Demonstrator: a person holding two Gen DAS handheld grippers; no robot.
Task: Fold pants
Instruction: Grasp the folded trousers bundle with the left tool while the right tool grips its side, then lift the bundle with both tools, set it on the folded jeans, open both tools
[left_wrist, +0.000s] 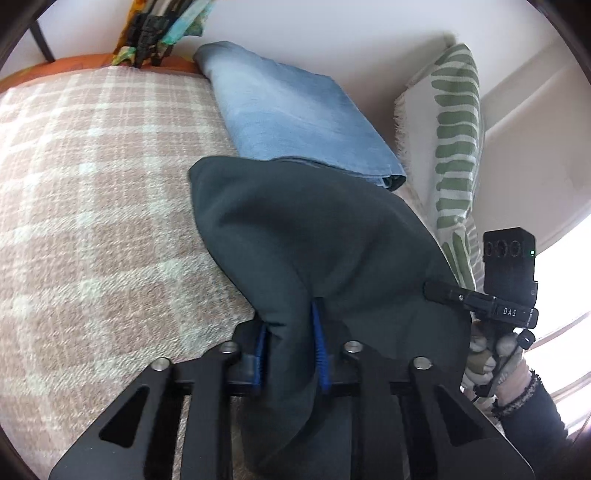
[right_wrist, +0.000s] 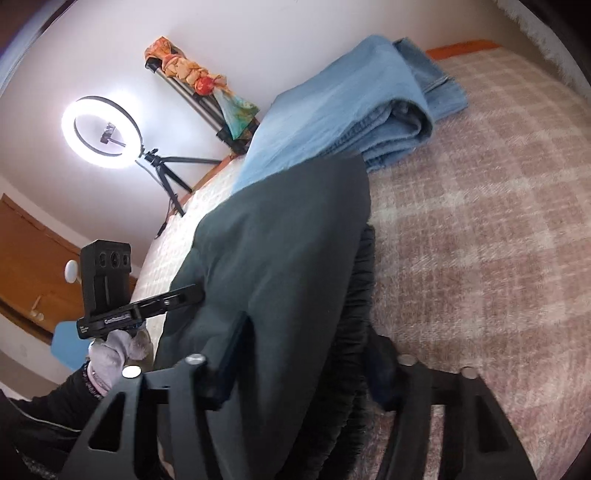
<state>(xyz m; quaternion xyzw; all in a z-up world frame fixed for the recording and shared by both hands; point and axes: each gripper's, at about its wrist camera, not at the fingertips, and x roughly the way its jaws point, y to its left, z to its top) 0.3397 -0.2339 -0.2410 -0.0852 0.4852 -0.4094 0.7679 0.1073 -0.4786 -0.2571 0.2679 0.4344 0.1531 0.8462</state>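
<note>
Dark grey pants (left_wrist: 314, 229) lie partly lifted off the plaid bed. My left gripper (left_wrist: 291, 332) is shut on a bunched fold of them, which is pinched between the blue pads (left_wrist: 318, 332). In the right wrist view the same pants (right_wrist: 280, 258) fill the gap of my right gripper (right_wrist: 306, 358), with the gathered elastic waistband (right_wrist: 360, 295) against its right finger. That gripper is shut on the cloth. Each gripper also shows in the other's view, biting the pants' edge: the right gripper (left_wrist: 443, 290) and the left gripper (right_wrist: 184, 293).
Folded blue jeans (left_wrist: 295, 110) lie just beyond the pants on the plaid blanket (left_wrist: 92, 184). A green-striped pillow (left_wrist: 454, 129) leans at the wall on the right. A lit ring light on a tripod (right_wrist: 101, 131) stands beside the bed. A gloved hand (left_wrist: 491, 354) holds the right gripper.
</note>
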